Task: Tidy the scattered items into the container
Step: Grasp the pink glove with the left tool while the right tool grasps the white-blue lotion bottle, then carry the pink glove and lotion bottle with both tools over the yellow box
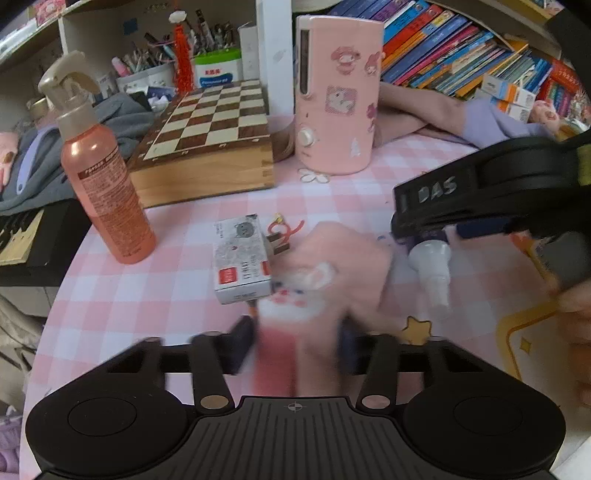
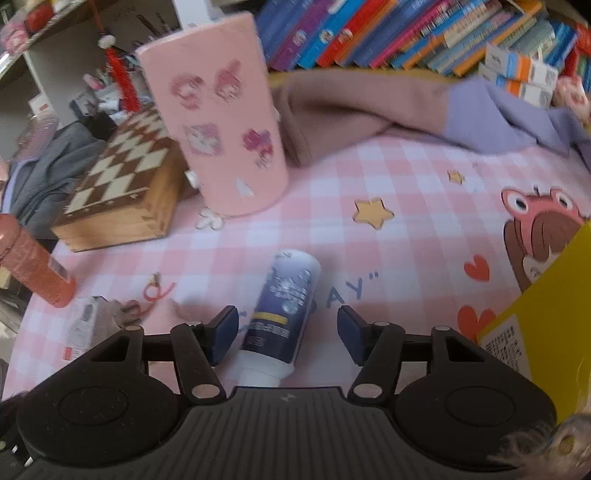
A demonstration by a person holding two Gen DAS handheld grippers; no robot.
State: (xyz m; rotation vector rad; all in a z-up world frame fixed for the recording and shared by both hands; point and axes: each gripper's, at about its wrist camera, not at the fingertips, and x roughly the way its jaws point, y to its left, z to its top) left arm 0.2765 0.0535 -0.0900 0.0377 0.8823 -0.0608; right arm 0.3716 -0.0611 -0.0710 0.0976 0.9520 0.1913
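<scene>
My left gripper (image 1: 295,339) is shut on a blurred pink plush item (image 1: 325,280) with a white and pink face, held over the pink checked tablecloth. Behind it lie a white and grey box (image 1: 242,258) and a red cord charm (image 1: 284,230). My right gripper (image 2: 286,332) is open, its blue pads either side of a dark blue and white bottle (image 2: 282,306) that lies on the cloth; the same bottle (image 1: 432,266) and gripper body (image 1: 480,195) show in the left wrist view. A yellow container (image 2: 546,325) is at the right.
A tall pink canister (image 1: 338,96) with stickers, a wooden chessboard box (image 1: 210,144) and an orange-pink spray bottle (image 1: 103,184) stand at the back and left. Folded pink and lilac cloth (image 2: 406,110) lies before a row of books (image 2: 406,33).
</scene>
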